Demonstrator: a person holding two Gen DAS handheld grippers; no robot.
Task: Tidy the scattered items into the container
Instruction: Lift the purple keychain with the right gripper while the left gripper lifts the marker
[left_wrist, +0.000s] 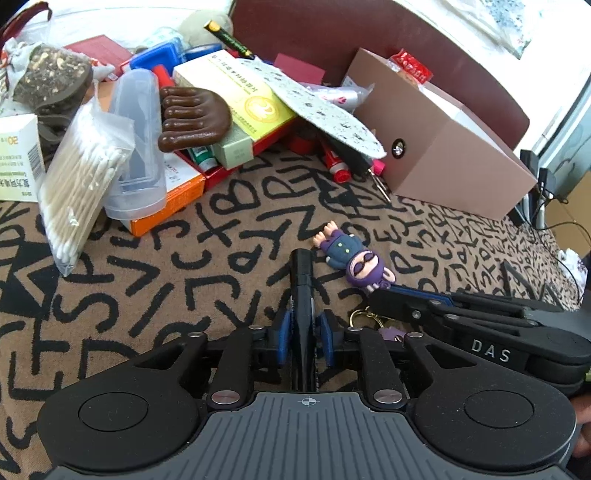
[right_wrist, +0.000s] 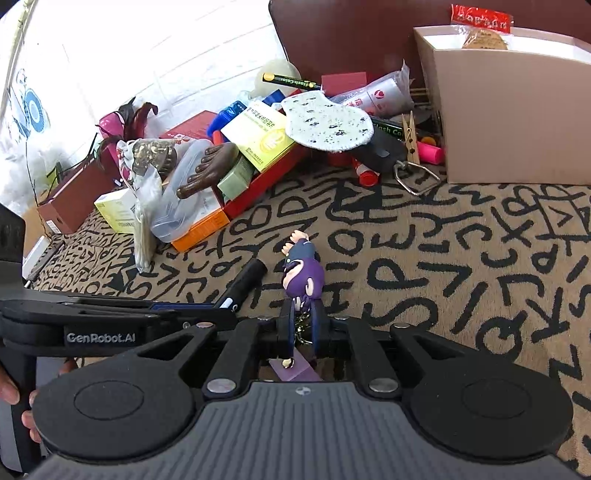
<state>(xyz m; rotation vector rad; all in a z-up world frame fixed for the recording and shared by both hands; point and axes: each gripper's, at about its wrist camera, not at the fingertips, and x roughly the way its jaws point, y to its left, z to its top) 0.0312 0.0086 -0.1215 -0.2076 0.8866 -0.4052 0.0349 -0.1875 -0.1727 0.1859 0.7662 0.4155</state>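
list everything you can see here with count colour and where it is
marker: 1, black, on the patterned cloth, between the left gripper's pads
figure keychain: 1, purple and blue, on the cloth, its ring end in the right gripper
box: 1, pinkish-tan, open, far right
cotton swabs: 1 bag, white, left of the pile
comb: 1, brown, atop the pile
insole: 1, white with dark spots, leaning over the pile
clothespin: 1, wooden, beside the box
left gripper: 1, black, pads apart around the marker
right gripper: 1, black, closed on the keychain
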